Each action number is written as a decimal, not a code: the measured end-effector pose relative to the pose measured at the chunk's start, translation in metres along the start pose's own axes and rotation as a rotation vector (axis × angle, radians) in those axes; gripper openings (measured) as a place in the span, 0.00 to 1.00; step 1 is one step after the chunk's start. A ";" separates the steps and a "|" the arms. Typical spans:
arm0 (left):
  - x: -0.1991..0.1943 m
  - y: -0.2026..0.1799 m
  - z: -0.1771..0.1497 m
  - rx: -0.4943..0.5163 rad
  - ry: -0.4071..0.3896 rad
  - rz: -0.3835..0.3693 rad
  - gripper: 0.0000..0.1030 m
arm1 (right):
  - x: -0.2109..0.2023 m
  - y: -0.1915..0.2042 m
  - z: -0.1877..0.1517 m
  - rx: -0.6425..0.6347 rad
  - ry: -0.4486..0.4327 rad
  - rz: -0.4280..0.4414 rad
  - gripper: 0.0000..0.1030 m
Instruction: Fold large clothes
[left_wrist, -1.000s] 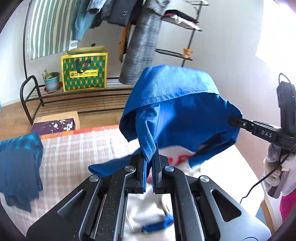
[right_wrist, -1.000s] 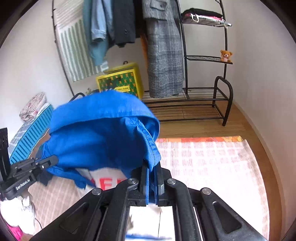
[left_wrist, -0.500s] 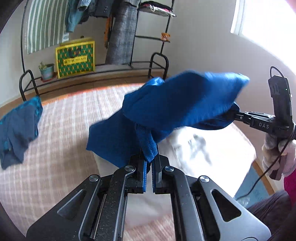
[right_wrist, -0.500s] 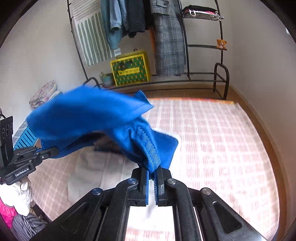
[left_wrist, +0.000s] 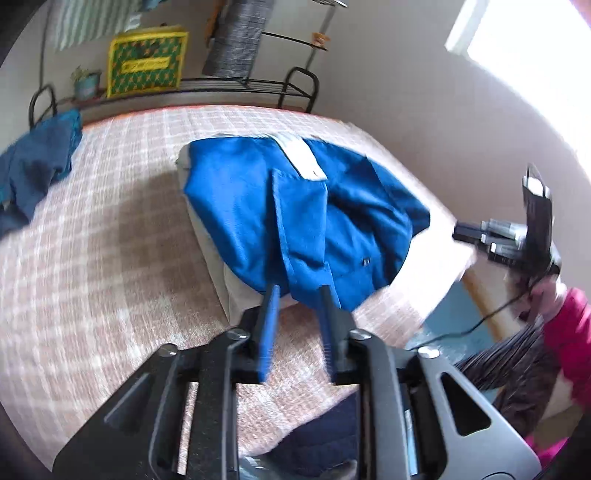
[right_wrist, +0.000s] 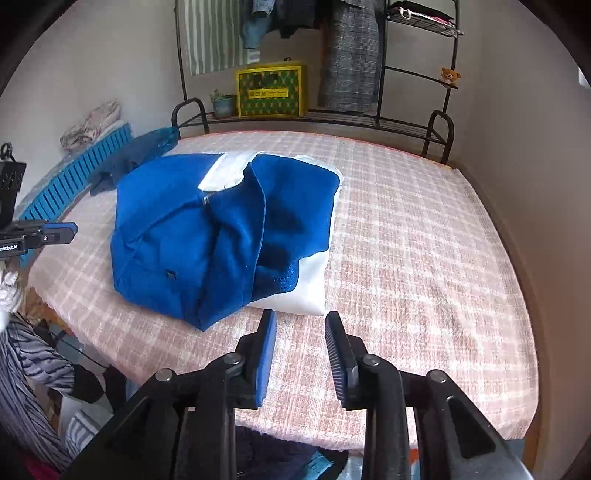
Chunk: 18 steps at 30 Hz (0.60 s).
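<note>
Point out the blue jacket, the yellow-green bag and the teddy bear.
blue jacket (right_wrist: 177, 236), right wrist view, left front panel.
yellow-green bag (right_wrist: 271, 92), right wrist view, front face.
teddy bear (right_wrist: 450, 75), right wrist view, body.

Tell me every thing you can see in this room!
jacket: one, blue and white, folded on the bed
bed cover: one, pink check
dark blue clothes: one heap, at the bed's far edge
rack: one, black metal, by the wall
bag: one, yellow and green, on the rack
plant pot: one, beside the bag
teddy: one, brown, on a shelf
hanging coat: one, grey check
left claw: open, jacket edge between its fingers
right claw: open, empty
</note>
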<state>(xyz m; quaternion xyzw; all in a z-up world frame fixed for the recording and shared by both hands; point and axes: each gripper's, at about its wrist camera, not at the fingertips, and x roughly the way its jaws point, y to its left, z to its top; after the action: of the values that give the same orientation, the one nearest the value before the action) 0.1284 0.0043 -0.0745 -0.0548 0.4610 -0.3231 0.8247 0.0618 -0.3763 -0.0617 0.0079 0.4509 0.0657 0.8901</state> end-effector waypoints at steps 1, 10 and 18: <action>0.000 0.009 0.004 -0.066 -0.016 -0.020 0.43 | 0.002 -0.006 0.003 0.052 -0.005 0.041 0.39; 0.053 0.085 0.038 -0.523 -0.029 -0.196 0.51 | 0.070 -0.045 0.013 0.472 0.027 0.364 0.61; 0.073 0.079 0.037 -0.538 0.024 -0.255 0.00 | 0.094 -0.027 0.018 0.471 0.099 0.457 0.02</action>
<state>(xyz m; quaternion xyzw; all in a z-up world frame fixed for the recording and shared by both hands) 0.2221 0.0158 -0.1370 -0.3253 0.5291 -0.2907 0.7279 0.1341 -0.3903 -0.1280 0.3110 0.4830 0.1581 0.8031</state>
